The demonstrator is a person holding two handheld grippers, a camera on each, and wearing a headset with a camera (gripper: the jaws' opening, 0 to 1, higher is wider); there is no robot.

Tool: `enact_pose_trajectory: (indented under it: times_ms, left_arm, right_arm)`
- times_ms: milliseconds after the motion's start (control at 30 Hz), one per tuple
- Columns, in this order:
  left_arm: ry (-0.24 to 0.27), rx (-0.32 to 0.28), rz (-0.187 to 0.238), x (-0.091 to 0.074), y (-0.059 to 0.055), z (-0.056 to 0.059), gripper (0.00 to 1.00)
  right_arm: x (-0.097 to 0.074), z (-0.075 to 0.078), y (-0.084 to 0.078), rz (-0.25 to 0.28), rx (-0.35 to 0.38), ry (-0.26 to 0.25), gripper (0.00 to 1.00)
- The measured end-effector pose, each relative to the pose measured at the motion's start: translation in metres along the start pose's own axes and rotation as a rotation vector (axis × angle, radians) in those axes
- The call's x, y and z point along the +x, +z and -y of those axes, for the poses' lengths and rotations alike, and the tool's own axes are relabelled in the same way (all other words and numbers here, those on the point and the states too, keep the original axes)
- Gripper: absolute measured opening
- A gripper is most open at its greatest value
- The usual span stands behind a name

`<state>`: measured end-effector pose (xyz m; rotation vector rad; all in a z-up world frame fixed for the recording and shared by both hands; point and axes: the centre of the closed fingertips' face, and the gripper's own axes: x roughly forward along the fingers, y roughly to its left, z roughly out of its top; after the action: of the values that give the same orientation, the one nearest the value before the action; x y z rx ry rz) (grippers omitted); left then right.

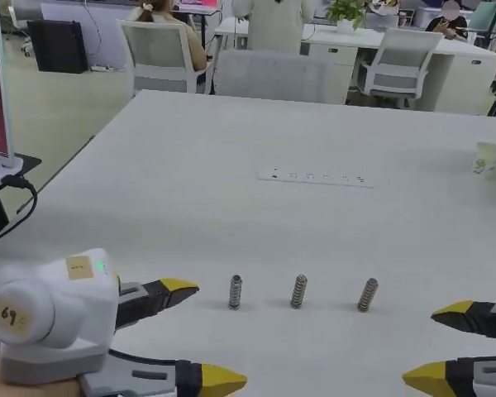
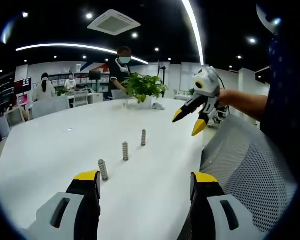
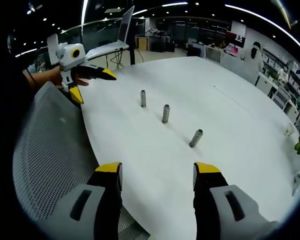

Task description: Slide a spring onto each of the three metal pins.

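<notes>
Three metal pins stand in a row near the table's front edge, each with a coiled spring around it: the left spring (image 1: 236, 292), the middle spring (image 1: 298, 291) and the right spring (image 1: 367, 294). They also show as the near spring (image 2: 103, 169) and its two neighbours in the left gripper view, and as the near spring (image 3: 195, 138) in the right gripper view. My left gripper (image 1: 207, 335) is open at the lower left, empty. My right gripper (image 1: 436, 346) is open at the lower right, empty. Both stay apart from the springs.
A white power strip (image 1: 314, 177) lies mid-table. A paper cup (image 1: 488, 157) stands at the far right. A cable (image 1: 21, 203) hangs off the left edge. A mesh chair (image 3: 50, 165) sits below the table's front edge. People and office chairs are beyond the table.
</notes>
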<state>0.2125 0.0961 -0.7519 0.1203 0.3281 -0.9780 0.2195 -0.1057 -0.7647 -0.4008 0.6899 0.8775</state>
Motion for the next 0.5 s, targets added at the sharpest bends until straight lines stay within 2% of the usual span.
enact_pose_trajectory:
  times_ms: [100, 200, 333, 500]
  left_arm:
    - [0.012, -0.008, 0.0, -0.002, 0.0, -0.001, 0.7]
    - [0.022, -0.017, 0.005, -0.004, 0.001, -0.002, 0.7]
    - [0.033, -0.032, 0.006, -0.006, 0.001, -0.002, 0.7]
    - [0.049, -0.047, 0.01, -0.007, 0.003, -0.001, 0.71]
  right_arm:
    - [-0.003, 0.003, 0.001, 0.032, 0.01, -0.007, 0.61]
    - [-0.006, 0.003, 0.001, 0.043, 0.005, -0.019, 0.62]
    - [-0.009, 0.004, 0.005, 0.086, 0.017, -0.024, 0.69]
    - [-0.012, 0.007, 0.006, 0.112, 0.011, -0.03, 0.72]
